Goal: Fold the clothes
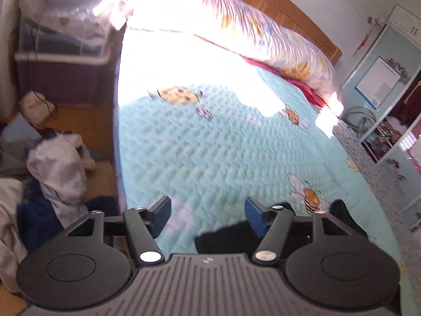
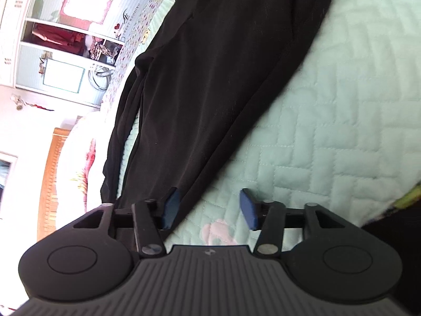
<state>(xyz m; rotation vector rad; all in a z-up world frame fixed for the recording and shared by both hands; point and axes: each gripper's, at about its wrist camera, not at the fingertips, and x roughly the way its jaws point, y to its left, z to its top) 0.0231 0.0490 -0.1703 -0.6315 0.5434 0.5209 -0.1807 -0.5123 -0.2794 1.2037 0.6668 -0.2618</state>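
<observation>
Black garment [image 2: 210, 79] lies lengthwise on the bed [image 2: 329, 131], seemingly folded once, further folds judged outstanding; left tongs [image 1: 208, 216] and right tongs [image 2: 209, 208] both released, gripping nothing.

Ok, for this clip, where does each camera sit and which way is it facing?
Left wrist: on the left gripper, jaws open and empty, angled down over the quilted light-blue bedspread toward the wooden headboard; a corner of the black garment shows below.
Right wrist: on the right gripper, jaws open, looking down along the black garment spread on the bedspread; white shelf unit beyond.
Shared: garment, bedspread, headboard, shelf unit. No hand or sleeve shows.
</observation>
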